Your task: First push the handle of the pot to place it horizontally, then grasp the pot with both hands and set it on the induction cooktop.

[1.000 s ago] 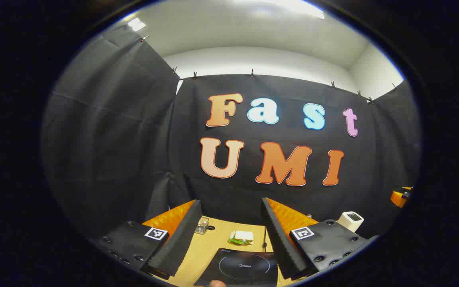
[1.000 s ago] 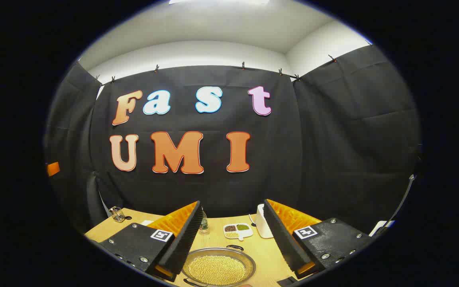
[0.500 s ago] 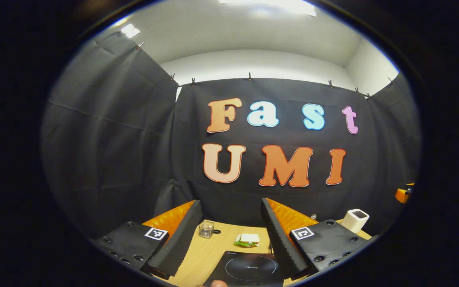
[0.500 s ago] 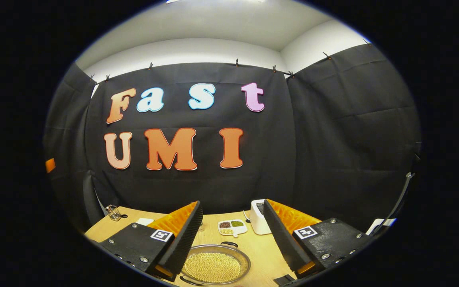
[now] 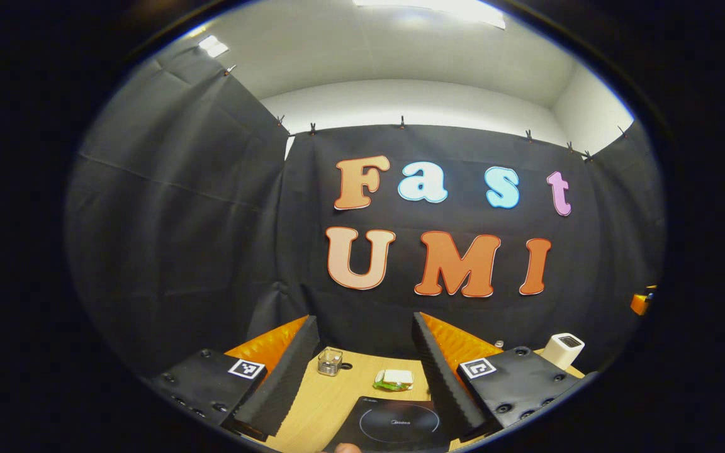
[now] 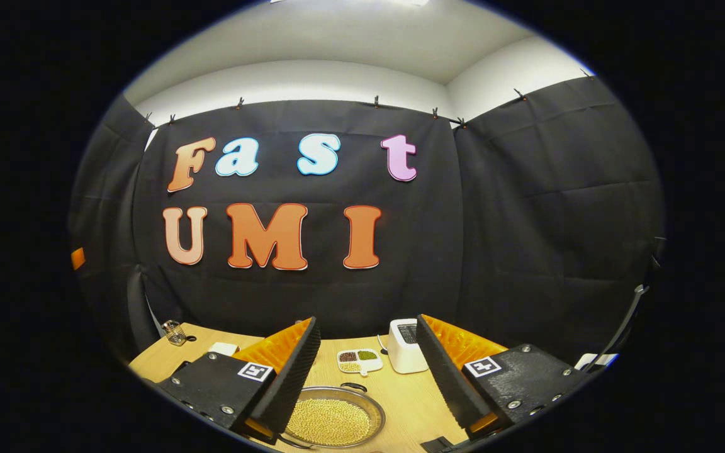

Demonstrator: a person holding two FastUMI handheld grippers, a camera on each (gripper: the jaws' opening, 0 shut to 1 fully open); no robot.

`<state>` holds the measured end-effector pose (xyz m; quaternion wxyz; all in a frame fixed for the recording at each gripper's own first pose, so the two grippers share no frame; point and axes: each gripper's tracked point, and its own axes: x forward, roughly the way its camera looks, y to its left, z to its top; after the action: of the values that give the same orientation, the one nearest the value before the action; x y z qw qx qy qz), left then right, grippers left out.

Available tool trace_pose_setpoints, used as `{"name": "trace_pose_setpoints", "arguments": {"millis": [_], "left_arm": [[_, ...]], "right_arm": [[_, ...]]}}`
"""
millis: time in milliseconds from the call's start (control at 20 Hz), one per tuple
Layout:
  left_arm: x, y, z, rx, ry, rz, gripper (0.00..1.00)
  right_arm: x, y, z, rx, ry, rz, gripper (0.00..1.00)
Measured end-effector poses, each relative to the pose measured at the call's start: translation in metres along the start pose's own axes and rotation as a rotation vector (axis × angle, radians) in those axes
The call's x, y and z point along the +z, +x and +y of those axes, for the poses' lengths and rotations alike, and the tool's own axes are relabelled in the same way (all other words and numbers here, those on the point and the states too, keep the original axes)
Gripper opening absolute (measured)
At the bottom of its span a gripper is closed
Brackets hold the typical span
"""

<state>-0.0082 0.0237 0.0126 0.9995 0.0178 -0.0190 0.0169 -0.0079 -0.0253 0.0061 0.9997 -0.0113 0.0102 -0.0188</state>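
Note:
In the right gripper view a shallow metal pot (image 6: 331, 420) of yellow beans sits on the wooden table (image 6: 400, 396), low between my fingers. One dark handle (image 6: 354, 386) shows at its far rim; the near rim is cut off at the bottom. My right gripper (image 6: 367, 322) is open above and short of the pot, touching nothing. In the left gripper view the black induction cooktop (image 5: 394, 421) lies flat on the table. My left gripper (image 5: 362, 321) hangs open over its near side, holding nothing. A fingertip (image 5: 343, 448) peeks in at the bottom edge.
Behind the pot stand a white toaster (image 6: 405, 336) and a small divided dish (image 6: 358, 360) of beans. A glass jar (image 6: 175, 331) sits far left. Past the cooktop are a glass jar (image 5: 330, 362), a green-and-white packet (image 5: 394, 379) and a white appliance (image 5: 564, 349).
Both grippers drift slightly, still open. In the right gripper view the pot and toaster slid left, and the toaster now shows between the fingers. The cooktop shifted slightly right.

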Motion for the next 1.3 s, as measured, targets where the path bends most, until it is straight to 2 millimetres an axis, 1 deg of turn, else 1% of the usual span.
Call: {"name": "trace_pose_setpoints", "arguments": {"millis": [300,450,500,550,650,700,750,800,850,900,950,1000,1050,1150,1200,1250,1300], "left_arm": [[-0.004,-0.004,0.001,-0.01,-0.012,0.007,0.98],[-0.004,-0.002,0.009,0.014,0.01,0.006,0.97],[-0.003,-0.002,0.009,0.017,0.013,0.004,0.98],[-0.002,-0.003,0.009,0.017,0.012,0.003,0.98],[-0.003,-0.005,0.008,0.014,0.011,0.003,0.98],[-0.003,-0.005,0.007,0.013,0.012,0.004,0.98],[-0.002,-0.006,0.008,0.012,0.014,0.003,0.98],[-0.002,-0.006,0.009,0.014,0.018,0.003,0.98],[-0.002,-0.005,0.01,0.019,0.022,0.007,0.98],[-0.002,-0.006,0.01,0.021,0.026,0.008,0.97],[-0.001,-0.007,0.01,0.021,0.032,0.006,0.97],[0.001,-0.008,0.008,0.021,0.039,0.0,0.97],[0.003,-0.009,0.008,0.02,0.046,-0.008,0.98],[0.005,-0.01,0.006,0.019,0.051,-0.019,0.98],[0.004,-0.011,0.004,0.016,0.049,-0.016,0.97],[0.001,-0.013,0.005,0.015,0.045,-0.008,0.97],[-0.002,-0.014,0.005,0.015,0.041,0.001,0.97]], "right_arm": [[-0.006,-0.001,0.002,0.011,0.012,0.023,0.95],[-0.007,0.0,0.001,0.014,0.001,0.024,0.95],[-0.008,-0.001,0.001,0.013,0.001,0.024,0.88],[-0.009,0.0,0.001,0.013,0.004,0.025,0.93],[-0.01,0.001,0.001,0.017,0.01,0.027,0.88],[-0.01,-0.001,0.002,0.019,0.013,0.027,0.84],[-0.01,-0.001,0.002,0.024,0.014,0.027,0.82],[-0.011,-0.001,0.004,0.031,0.014,0.029,0.77],[-0.012,-0.001,0.005,0.038,0.012,0.033,0.7],[-0.014,-0.002,0.006,0.041,0.012,0.038,0.68],[-0.015,-0.002,0.007,0.046,0.014,0.041,0.6],[-0.016,-0.002,0.007,0.05,0.017,0.046,0.58],[-0.019,-0.002,0.007,0.047,0.019,0.055,0.49],[-0.026,-0.002,0.009,0.056,0.014,0.068,0.45],[-0.03,-0.003,0.01,0.06,0.009,0.075,0.39],[-0.034,-0.003,0.011,0.065,0.001,0.086,0.36],[-0.039,-0.003,0.012,0.072,-0.006,0.097,0.29]]}}
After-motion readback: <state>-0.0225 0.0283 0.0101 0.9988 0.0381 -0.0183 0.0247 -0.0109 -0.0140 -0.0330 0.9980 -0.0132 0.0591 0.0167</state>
